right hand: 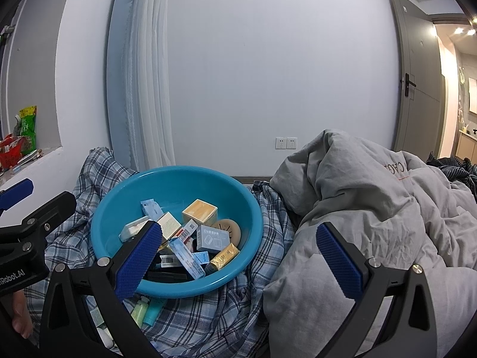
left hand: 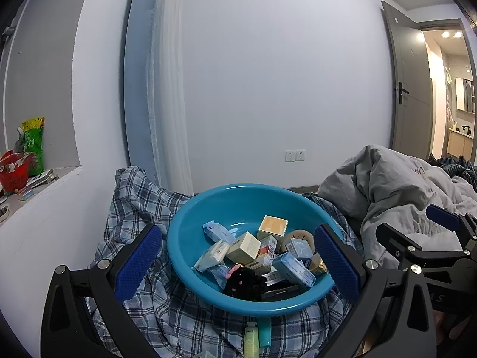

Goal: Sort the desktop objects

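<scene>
A teal plastic basin (left hand: 205, 208) (right hand: 125, 208) sits tilted on a blue plaid cloth (left hand: 134, 197) (right hand: 268, 238). It holds several small boxes, among them a yellow-topped box (left hand: 272, 225) (right hand: 200, 210), a grey box (right hand: 213, 237), a gold packet (right hand: 224, 256), a round beige disc (right hand: 229, 230) and a black plush item (left hand: 244, 280). My left gripper (left hand: 238, 265) stands open, its blue pads wide on either side of the basin, holding nothing. My right gripper (right hand: 238, 259) is open too, empty, to the right of the basin. Small tubes (left hand: 258, 337) (right hand: 147, 310) lie on the cloth in front.
A crumpled grey duvet (left hand: 396, 197) (right hand: 372, 208) is heaped to the right. A white wall with sockets (left hand: 295, 155) stands behind, a curtain (left hand: 167, 89) to the left. Snack bags (left hand: 29, 143) sit on a ledge at far left. A grey door (left hand: 408, 89) stands open at right.
</scene>
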`<action>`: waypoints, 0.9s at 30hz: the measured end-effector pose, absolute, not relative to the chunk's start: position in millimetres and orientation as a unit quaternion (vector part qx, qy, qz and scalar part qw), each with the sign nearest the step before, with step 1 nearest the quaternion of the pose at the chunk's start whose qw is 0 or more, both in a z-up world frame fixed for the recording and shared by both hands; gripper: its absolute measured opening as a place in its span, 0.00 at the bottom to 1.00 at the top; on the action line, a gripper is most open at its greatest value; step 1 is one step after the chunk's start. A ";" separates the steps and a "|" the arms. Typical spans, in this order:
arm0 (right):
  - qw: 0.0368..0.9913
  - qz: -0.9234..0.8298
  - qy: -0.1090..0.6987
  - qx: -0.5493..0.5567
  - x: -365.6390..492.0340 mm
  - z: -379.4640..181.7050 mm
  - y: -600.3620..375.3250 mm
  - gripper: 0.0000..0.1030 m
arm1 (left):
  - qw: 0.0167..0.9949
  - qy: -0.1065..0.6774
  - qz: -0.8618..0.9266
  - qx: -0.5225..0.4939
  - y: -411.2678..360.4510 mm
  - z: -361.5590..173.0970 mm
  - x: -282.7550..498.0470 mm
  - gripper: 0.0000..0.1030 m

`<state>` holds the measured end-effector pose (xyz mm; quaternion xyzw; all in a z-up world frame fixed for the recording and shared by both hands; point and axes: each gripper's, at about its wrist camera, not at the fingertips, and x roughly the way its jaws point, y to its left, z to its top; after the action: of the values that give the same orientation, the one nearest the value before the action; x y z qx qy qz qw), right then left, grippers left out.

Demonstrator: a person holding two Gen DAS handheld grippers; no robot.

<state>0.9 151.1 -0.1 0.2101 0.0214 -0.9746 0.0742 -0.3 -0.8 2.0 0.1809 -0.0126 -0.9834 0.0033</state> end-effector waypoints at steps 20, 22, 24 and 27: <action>0.075 -0.974 0.021 0.212 -2.0 4.1 149.3 1.00 | 0.002 -0.014 -0.983 0.183 5.4 -6.9 0.9 1.00; 0.075 -0.974 0.021 0.212 -2.2 4.4 149.4 1.00 | 0.003 -0.014 -0.983 0.183 5.4 -6.9 0.9 1.00; 0.075 -0.974 0.021 0.213 -2.5 4.8 149.5 1.00 | 0.003 -0.014 -0.983 0.183 5.3 -6.7 0.7 1.00; 0.075 -0.974 0.021 0.213 -2.6 5.0 149.5 1.00 | 0.003 -0.013 -0.983 0.183 5.4 -6.9 0.8 1.00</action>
<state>-2.6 149.5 5.0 0.2125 0.0211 -0.9741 0.0748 0.8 5.4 -6.9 0.1829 -0.0133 -0.9830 0.0026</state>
